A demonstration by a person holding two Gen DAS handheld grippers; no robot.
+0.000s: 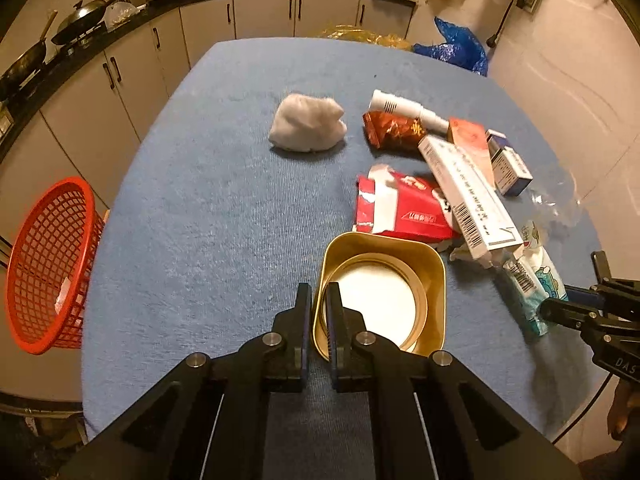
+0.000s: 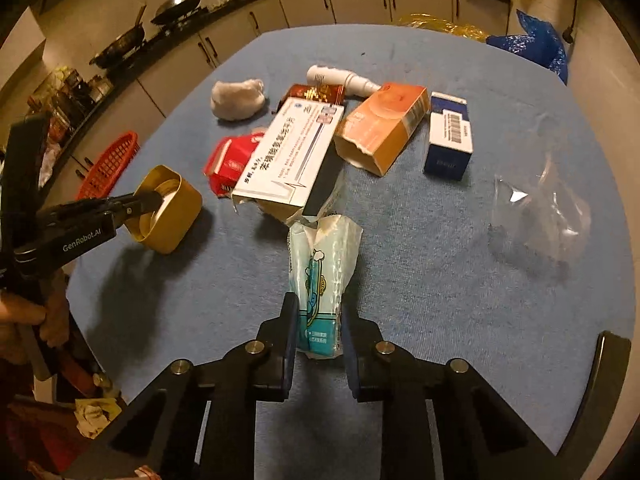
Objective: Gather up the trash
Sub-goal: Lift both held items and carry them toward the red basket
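Observation:
My left gripper (image 1: 319, 294) is shut on the rim of a gold square tin (image 1: 420, 268), which lies on its side on the blue table; the same grip shows in the right wrist view (image 2: 154, 200). My right gripper (image 2: 318, 312) is shut on a light blue tissue pack (image 2: 320, 276), also seen in the left wrist view (image 1: 532, 292). Loose trash lies beyond: a white paper wad (image 1: 306, 122), a red carton (image 1: 404, 208), a long white box (image 2: 292, 152), an orange box (image 2: 382, 124), a blue-white box (image 2: 450, 136), a foil wrapper (image 1: 394, 130).
A red mesh basket (image 1: 48, 264) hangs off the table's left edge. A white bottle (image 1: 404, 108) lies at the back of the pile. A crumpled clear plastic bag (image 2: 540, 216) lies at the right. Kitchen counters with pans run along the left and back.

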